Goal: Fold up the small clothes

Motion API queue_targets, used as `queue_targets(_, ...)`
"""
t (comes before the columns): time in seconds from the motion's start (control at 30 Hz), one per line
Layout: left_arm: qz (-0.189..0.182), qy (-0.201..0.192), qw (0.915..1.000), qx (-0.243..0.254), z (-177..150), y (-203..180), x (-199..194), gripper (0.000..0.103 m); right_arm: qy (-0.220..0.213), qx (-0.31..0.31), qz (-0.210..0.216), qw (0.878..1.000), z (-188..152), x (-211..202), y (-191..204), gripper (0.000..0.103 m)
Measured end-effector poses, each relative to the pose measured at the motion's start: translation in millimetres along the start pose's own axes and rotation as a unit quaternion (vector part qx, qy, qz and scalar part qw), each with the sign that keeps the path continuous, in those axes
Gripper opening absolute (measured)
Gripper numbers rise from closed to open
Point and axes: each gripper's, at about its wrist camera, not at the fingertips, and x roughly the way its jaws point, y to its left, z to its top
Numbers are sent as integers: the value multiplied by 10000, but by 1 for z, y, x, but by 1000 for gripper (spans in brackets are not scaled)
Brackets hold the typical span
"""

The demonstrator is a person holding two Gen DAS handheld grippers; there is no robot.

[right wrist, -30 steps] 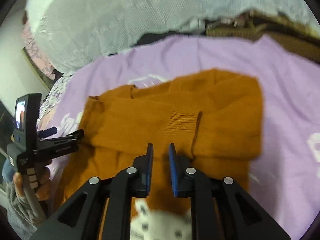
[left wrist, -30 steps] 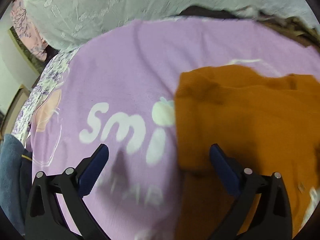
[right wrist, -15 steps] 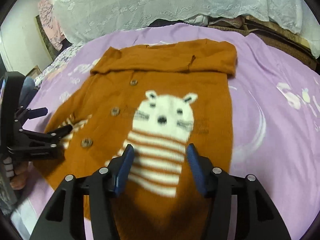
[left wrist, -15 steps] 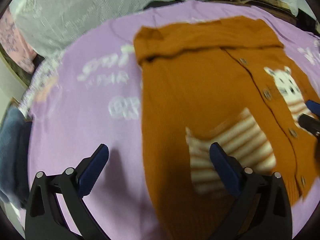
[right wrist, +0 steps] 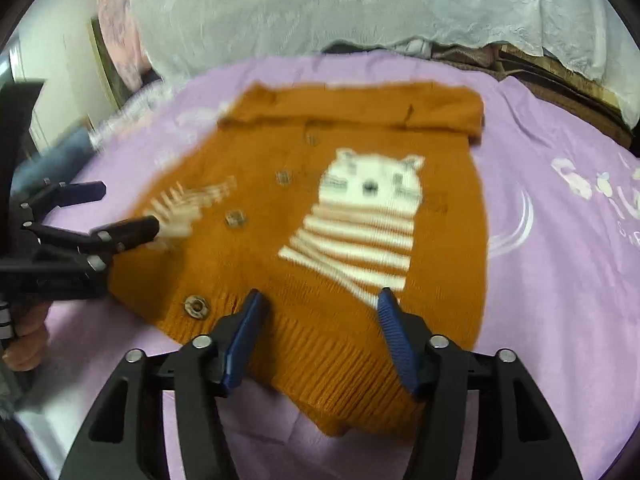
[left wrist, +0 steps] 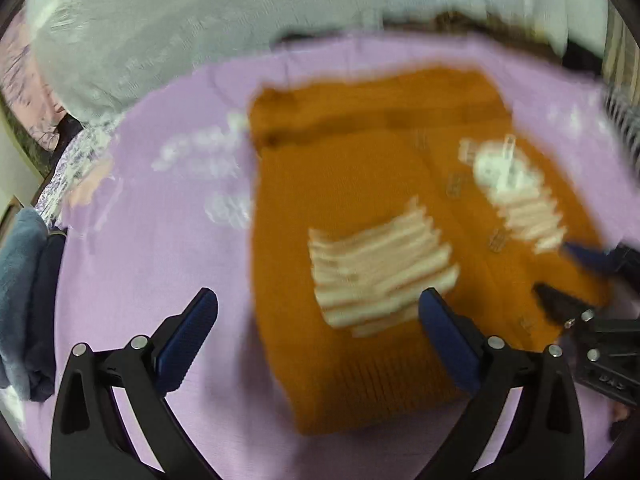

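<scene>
Orange knitted cardigan (right wrist: 360,264) flat on lilac bed sheet (right wrist: 560,240), buttoned, white striped cat on front. Right tool (right wrist: 320,304) just widened, empty; left tool (left wrist: 316,312) wide, empty.

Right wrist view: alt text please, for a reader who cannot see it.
An orange knitted cardigan with a white striped cat lies flat on a purple sheet, its top folded down. The open right tongs hover over its ribbed hem, gripping nothing; the left tongs stand open at its left edge.

The right tongs (right wrist: 318,308), nearly shut over the folded sleeves a second ago, have just been opening and now hover, empty, above the orange cardigan's (right wrist: 320,264) ribbed hem.
</scene>
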Motion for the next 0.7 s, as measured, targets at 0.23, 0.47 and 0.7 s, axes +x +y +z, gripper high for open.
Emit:
queue_targets(0.23,81,-503,9987,88,4,-8,-25,98,-281,51,71,9996,9,-19,1,63)
queue_targets(0.47,-86,194,9996,199,25,-16,21,99,175,61,151,9997,30,17,1,71)
queue_targets(0.7,-129,-229,9995,-179,52,15,4,99,-379,597,420,9966,51,-6,-32,63)
